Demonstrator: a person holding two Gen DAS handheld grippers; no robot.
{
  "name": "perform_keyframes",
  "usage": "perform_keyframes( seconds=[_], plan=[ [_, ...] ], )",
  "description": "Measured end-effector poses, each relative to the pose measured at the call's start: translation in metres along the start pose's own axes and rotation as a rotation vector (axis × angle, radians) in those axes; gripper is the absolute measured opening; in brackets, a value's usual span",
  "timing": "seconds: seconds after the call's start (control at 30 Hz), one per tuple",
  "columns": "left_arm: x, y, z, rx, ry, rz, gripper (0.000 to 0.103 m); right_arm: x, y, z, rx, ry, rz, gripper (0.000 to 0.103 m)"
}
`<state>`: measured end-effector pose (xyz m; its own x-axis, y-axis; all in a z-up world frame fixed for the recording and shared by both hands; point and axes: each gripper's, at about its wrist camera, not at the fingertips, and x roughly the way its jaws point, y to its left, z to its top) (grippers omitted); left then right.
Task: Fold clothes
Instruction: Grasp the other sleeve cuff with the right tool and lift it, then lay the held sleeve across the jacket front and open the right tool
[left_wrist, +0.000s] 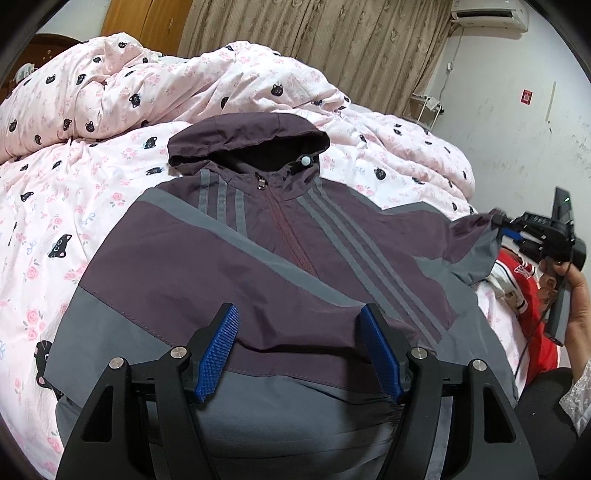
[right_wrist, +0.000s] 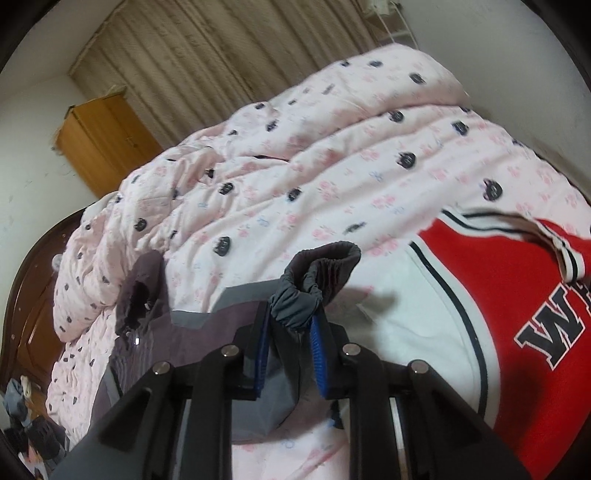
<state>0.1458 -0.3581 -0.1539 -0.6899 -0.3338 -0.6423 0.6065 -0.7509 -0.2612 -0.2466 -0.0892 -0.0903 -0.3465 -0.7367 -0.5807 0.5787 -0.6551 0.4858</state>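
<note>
1. A maroon-and-grey hooded jacket (left_wrist: 280, 251) lies front-up on a bed under a pink cat-print quilt (left_wrist: 92, 184), its zipper closed and the hood (left_wrist: 243, 142) pointing toward the curtain (left_wrist: 332, 48).
2. The left gripper (left_wrist: 299, 325) hovers at the jacket's hem; its blue-padded fingers (left_wrist: 221, 350) stand well apart, with a raised fold of maroon cloth spanning the gap between them. Whether the pads press that fold cannot be told.
3. The right gripper (right_wrist: 291, 328) is closed narrowly on the jacket's grey sleeve cuff (right_wrist: 317, 280); the elastic cuff bunches up above the fingertips, lifted clear of the quilt.
4. In the left wrist view, the same sleeve (left_wrist: 472, 243) stretches out to the jacket's side, toward the right gripper held in a person's hand (left_wrist: 576, 295).
5. A red-and-white lettered garment (right_wrist: 517, 295) lies flat on the quilt beside the lifted cuff.
6. A wooden wardrobe (right_wrist: 103, 144) stands by the curtain.
</note>
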Motion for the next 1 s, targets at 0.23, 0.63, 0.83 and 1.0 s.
perform_keyframes(
  seconds=[0.23,0.63,0.83,1.0],
  plan=[
    [0.005,-0.001,-0.003,0.01,0.017,0.017,0.064,-0.015,0.033,-0.009,-0.091,-0.038,0.131,0.02],
    [0.006,-0.001,-0.004,0.006,0.018,0.012,0.064,-0.035,0.1,-0.041,-0.244,-0.028,0.312,0.019],
    [0.006,0.0,-0.004,-0.001,0.018,0.006,0.065,-0.038,0.132,-0.059,-0.306,-0.006,0.396,0.019],
    [0.001,0.001,-0.002,-0.013,-0.003,-0.007,0.065,-0.033,0.164,-0.079,-0.354,0.037,0.463,0.019]
  ],
)
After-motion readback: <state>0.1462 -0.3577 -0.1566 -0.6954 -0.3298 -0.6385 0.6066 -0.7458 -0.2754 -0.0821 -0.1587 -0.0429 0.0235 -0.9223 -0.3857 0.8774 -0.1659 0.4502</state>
